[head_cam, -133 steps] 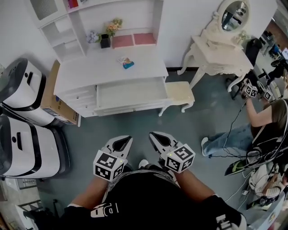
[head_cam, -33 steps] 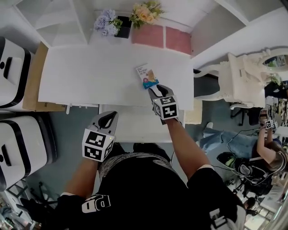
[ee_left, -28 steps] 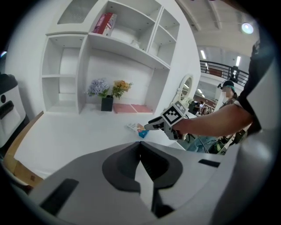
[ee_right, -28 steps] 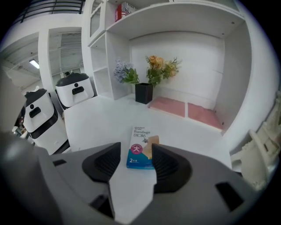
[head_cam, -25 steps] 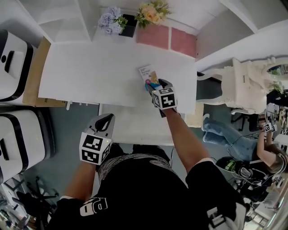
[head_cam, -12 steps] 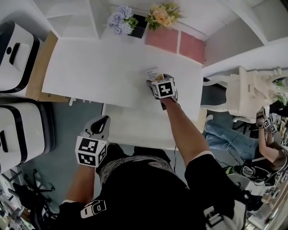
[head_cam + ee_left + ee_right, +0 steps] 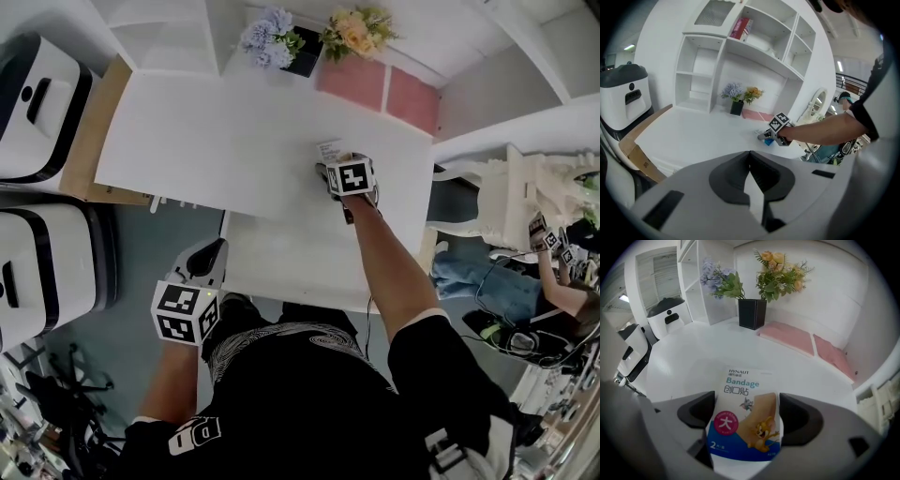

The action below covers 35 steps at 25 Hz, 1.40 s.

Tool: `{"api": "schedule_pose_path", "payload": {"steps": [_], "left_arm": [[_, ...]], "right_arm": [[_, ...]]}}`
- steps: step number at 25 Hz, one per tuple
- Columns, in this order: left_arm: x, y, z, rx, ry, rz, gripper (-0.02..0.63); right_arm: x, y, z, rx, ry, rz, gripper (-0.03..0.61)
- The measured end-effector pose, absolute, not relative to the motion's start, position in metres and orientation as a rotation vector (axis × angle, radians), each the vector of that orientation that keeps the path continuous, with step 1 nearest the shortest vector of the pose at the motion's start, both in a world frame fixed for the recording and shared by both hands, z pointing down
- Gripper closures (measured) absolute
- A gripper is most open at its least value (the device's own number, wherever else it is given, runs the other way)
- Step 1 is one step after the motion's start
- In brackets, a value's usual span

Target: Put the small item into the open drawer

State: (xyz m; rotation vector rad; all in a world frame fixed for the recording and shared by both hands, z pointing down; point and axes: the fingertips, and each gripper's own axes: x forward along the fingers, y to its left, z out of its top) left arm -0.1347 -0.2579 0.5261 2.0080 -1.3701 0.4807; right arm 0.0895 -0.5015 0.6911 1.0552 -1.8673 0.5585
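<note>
The small item is a flat bandage pack point(image 7: 740, 390), white and blue with a cartoon print. It lies on the white desk top point(image 7: 216, 141), and its far end point(image 7: 328, 150) pokes out past my right gripper point(image 7: 330, 167). That gripper's jaws have just been opening and now stand wide, one on each side of the pack. They are not squeezing it. The open drawer point(image 7: 281, 258) juts out below the desk's front edge. My left gripper point(image 7: 214, 251) hangs shut and empty at the drawer's left corner. The left gripper view shows the pack point(image 7: 768, 140) under the right gripper.
A black pot of flowers point(image 7: 305, 47) and two pink pads point(image 7: 384, 84) sit at the back of the desk. White machines point(image 7: 37, 103) and a cardboard box point(image 7: 89, 141) stand on the left. A white dressing table point(image 7: 525, 187) and a seated person point(image 7: 525, 281) are on the right.
My right gripper has come down over the bandage pack and its jaws have spread around it. The left gripper has drifted slightly lower and leftward by the drawer.
</note>
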Motion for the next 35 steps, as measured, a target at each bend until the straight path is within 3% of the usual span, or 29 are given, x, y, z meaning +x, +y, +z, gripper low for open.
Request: {"api": "schedule_pose_path", "payload": {"steps": [35], "left_arm": [[-0.095, -0.261, 0.503, 2.281, -1.141, 0.550, 0.600]], "right_arm": [[0.102, -0.454, 0.588, 1.285, -2.068, 0.633, 0.170]]}}
